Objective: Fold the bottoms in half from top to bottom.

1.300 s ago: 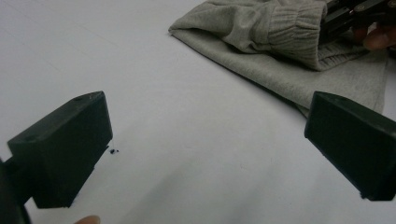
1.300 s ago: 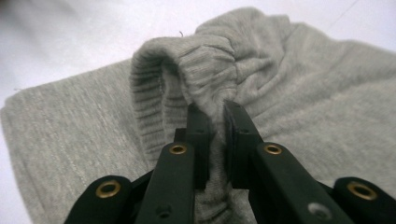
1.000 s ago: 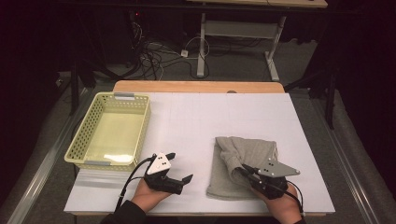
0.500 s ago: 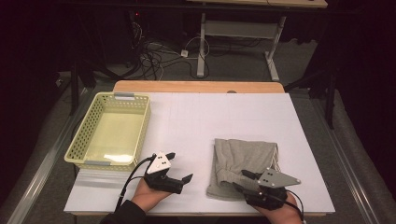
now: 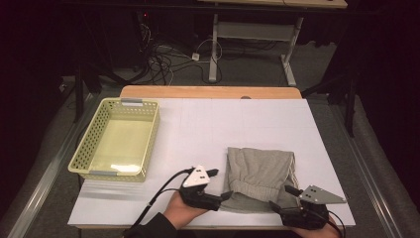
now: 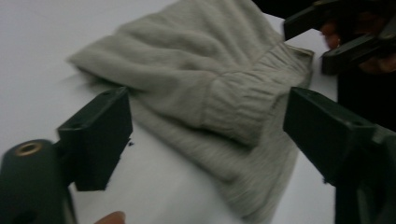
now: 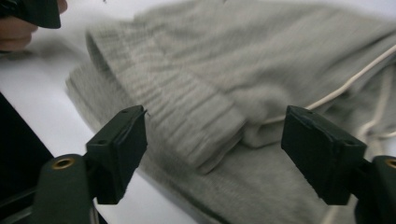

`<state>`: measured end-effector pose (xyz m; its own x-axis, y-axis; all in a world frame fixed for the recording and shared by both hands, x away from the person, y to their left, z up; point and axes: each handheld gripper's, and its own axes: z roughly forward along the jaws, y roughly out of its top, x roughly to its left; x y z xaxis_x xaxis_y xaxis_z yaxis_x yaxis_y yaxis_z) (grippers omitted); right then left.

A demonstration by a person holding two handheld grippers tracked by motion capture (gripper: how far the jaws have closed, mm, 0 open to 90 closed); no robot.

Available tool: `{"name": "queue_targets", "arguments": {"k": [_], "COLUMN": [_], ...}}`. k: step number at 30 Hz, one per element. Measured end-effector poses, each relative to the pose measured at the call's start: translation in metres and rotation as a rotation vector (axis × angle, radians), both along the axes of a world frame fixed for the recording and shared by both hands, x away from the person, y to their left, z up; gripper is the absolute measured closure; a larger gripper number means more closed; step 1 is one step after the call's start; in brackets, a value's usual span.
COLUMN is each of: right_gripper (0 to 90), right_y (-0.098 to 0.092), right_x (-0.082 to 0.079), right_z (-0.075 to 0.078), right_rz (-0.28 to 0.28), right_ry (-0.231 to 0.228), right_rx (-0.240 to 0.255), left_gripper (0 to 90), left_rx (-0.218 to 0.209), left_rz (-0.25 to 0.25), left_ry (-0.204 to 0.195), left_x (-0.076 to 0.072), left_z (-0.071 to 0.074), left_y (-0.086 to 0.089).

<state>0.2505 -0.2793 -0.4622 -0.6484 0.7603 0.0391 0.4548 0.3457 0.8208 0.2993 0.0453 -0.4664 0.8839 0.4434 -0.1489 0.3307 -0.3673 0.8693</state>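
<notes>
Overhead, a yellow basket (image 5: 119,140) flanks the grey garment (image 5: 260,174).

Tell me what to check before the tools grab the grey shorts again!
1. Left tool open: ok; its jaws have just been closing a little, nothing pinched between them.
2. Right tool open: ok; its jaws have just been opening, off the cloth.
3. Grey shorts lying folded on the table: ok.
4. Waistband facing the left tool: ok.
5. Basket free of things: ok.
6. Shorts folded neatly enough: cannot tell.
</notes>
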Motion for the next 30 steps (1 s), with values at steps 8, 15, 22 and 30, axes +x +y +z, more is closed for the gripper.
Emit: {"name": "queue_targets", "arguments": {"k": [8, 15, 22, 30], "right_gripper": [29.4, 52.9, 70.2, 71.3], "right_y": [0.012, 0.01, 0.009, 0.007], "right_x": [0.018, 0.019, 0.015, -0.004], "right_z": [-0.016, -0.019, -0.012, 0.006], "right_rz": [0.014, 0.053, 0.074, 0.089], "right_ry": [0.047, 0.065, 0.024, -0.043], "right_rx": [-0.08, -0.073, -0.036, -0.003], "left_gripper": [51.4, 69.7, 78.6, 79.2], "left_rx": [0.113, 0.121, 0.102, 0.045], "left_rz": [0.018, -0.003, -0.01, -0.045], "left_ry": [0.043, 0.037, -0.002, -0.035], "left_x": [0.003, 0.002, -0.003, -0.018], "left_z": [-0.012, -0.012, -0.007, 0.012], "left_y": [-0.021, -0.021, -0.02, -0.017]}}
